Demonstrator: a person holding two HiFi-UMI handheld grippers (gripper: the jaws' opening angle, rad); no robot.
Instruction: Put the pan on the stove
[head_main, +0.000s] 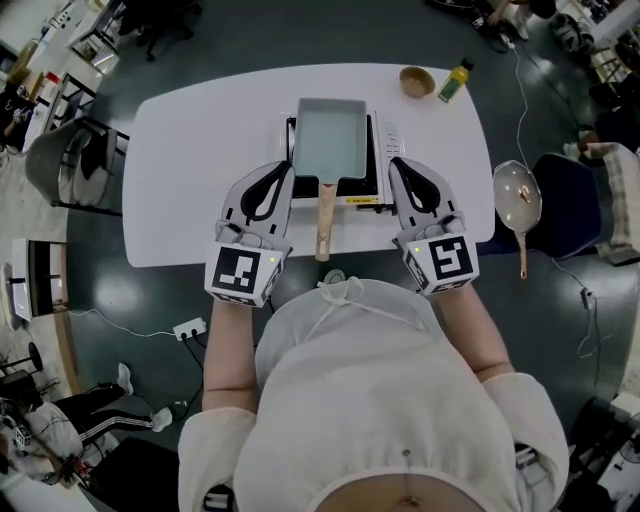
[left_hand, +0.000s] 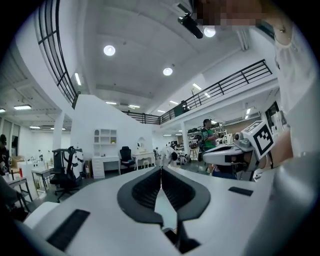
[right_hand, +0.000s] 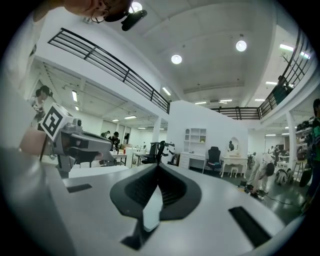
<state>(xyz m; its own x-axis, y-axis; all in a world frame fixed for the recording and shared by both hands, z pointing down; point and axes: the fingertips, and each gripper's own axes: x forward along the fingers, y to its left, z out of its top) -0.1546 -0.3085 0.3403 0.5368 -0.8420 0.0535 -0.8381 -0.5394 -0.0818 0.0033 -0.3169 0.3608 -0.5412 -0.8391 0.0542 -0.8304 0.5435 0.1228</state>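
A rectangular grey pan (head_main: 330, 138) sits on the portable stove (head_main: 385, 150) at the middle of the white table (head_main: 190, 150). Its wooden handle (head_main: 325, 220) points toward me, over the table's near edge. My left gripper (head_main: 283, 168) is just left of the handle and my right gripper (head_main: 398, 165) just right of it. Both are shut and hold nothing. In the left gripper view the jaws (left_hand: 161, 169) meet at their tips and point out into the room; the right gripper view shows the same (right_hand: 158, 166). Neither gripper touches the pan.
A small wooden bowl (head_main: 417, 81) and a yellow-green bottle (head_main: 455, 80) stand at the table's far right. A round lidded pan (head_main: 517, 197) rests on a blue chair to the right. A grey chair (head_main: 75, 160) stands at the left, a power strip (head_main: 188, 328) on the floor.
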